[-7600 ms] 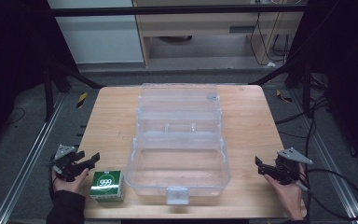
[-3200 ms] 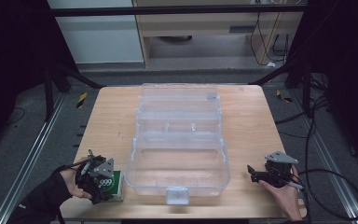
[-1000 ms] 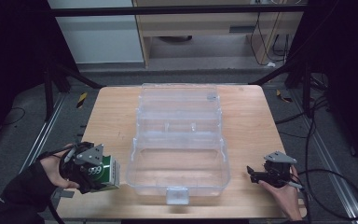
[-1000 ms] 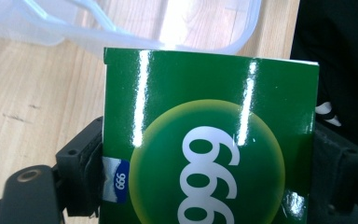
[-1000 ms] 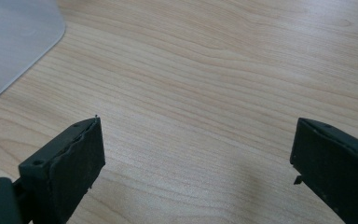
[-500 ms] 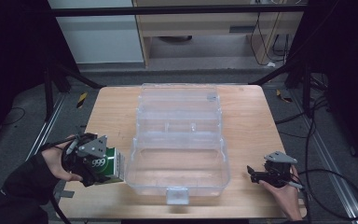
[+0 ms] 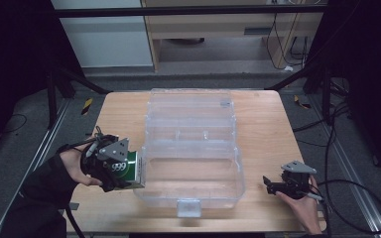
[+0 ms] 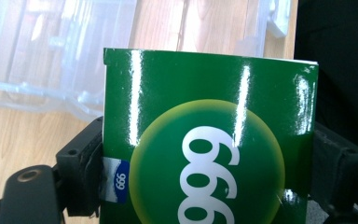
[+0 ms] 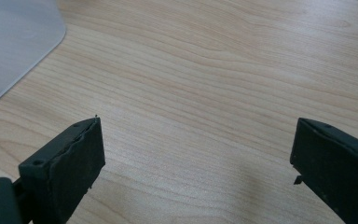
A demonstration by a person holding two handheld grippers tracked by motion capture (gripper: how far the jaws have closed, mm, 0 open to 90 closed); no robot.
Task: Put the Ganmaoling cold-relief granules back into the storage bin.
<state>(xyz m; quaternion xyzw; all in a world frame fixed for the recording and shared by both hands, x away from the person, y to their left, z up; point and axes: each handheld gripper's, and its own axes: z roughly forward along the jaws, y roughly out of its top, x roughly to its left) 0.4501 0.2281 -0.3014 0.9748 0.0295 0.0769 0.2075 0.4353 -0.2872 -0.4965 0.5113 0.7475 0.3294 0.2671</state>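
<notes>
A green box marked 999 [image 7: 128, 169] hangs above the table's left side, right beside the left wall of the clear plastic case [image 7: 191, 144]. My left gripper [image 7: 124, 172] is shut on it; in the left gripper view both black jaws press the sides of the green box [image 8: 205, 149], and the clear case [image 8: 51, 56] lies beyond. My right gripper [image 7: 269, 183] rests at the table's right front, open. Its jaws stand wide apart over bare wood in the right gripper view [image 9: 196, 154], with a corner of the case [image 9: 14, 42] at the upper left.
The wooden table [image 7: 268, 124] holds the open clear case, its lid folded back toward the far edge. A latch [image 7: 188, 207] juts from the case's near wall. Dark floor and metal rails surround the table.
My left gripper has lifted the green box off the table and carried it up and toward the case's left wall. The right gripper has stayed put.
</notes>
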